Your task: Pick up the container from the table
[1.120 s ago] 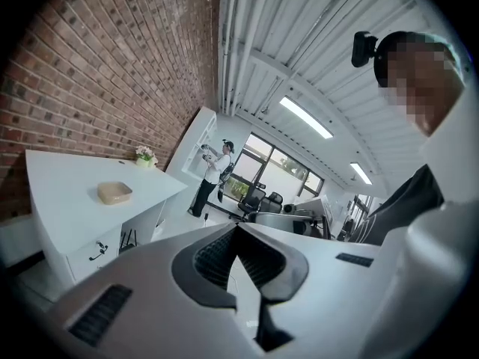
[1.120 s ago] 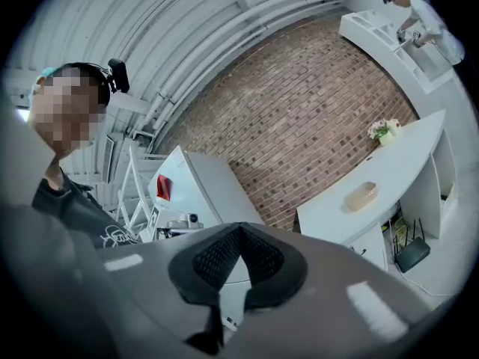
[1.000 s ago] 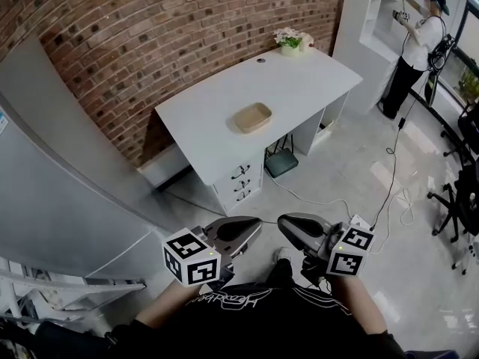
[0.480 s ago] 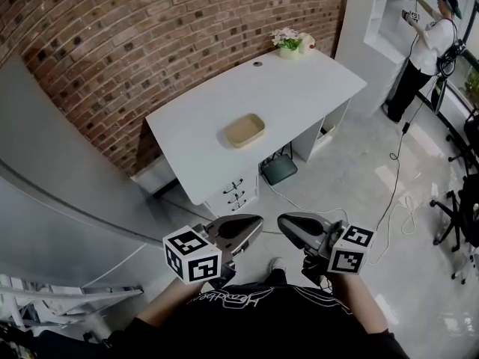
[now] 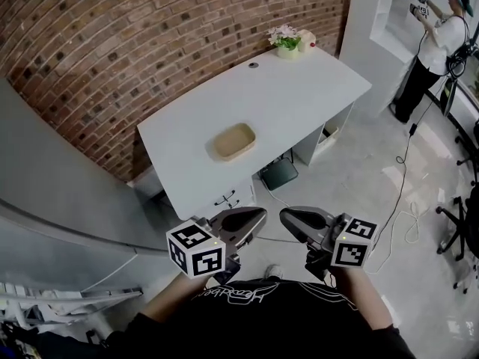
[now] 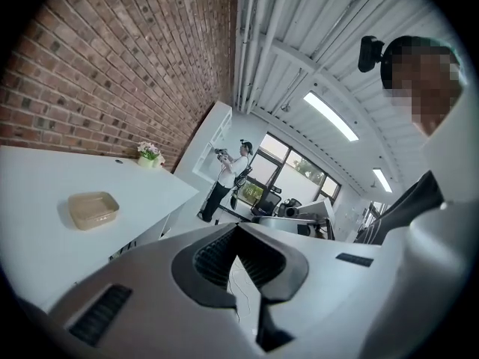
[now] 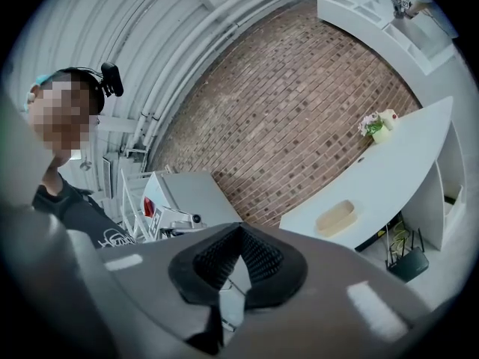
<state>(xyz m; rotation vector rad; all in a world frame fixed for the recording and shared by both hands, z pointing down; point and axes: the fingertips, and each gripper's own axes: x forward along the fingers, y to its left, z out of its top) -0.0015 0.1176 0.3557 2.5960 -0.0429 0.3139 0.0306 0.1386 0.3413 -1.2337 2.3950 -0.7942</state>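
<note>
A shallow tan container (image 5: 233,140) lies near the front edge of a white desk (image 5: 299,99) that stands against a brick wall. It also shows as the container (image 6: 93,209) at the left of the left gripper view and the container (image 7: 334,217) on the desk in the right gripper view. My left gripper (image 5: 259,217) and right gripper (image 5: 286,215) are held side by side close to my chest, well short of the desk. Both are shut with nothing between their jaws.
A small pot of flowers (image 5: 287,40) stands at the desk's far corner. Drawers (image 5: 228,195) and a dark box (image 5: 279,174) sit under the desk. A person (image 5: 443,36) works at white shelves at the right. Cables (image 5: 400,200) trail over the floor. A grey cabinet (image 5: 52,200) stands at the left.
The desk and container have drawn closer and shifted down-left in the head view as I walk toward them. Both grippers keep their place before my chest and stay shut.
</note>
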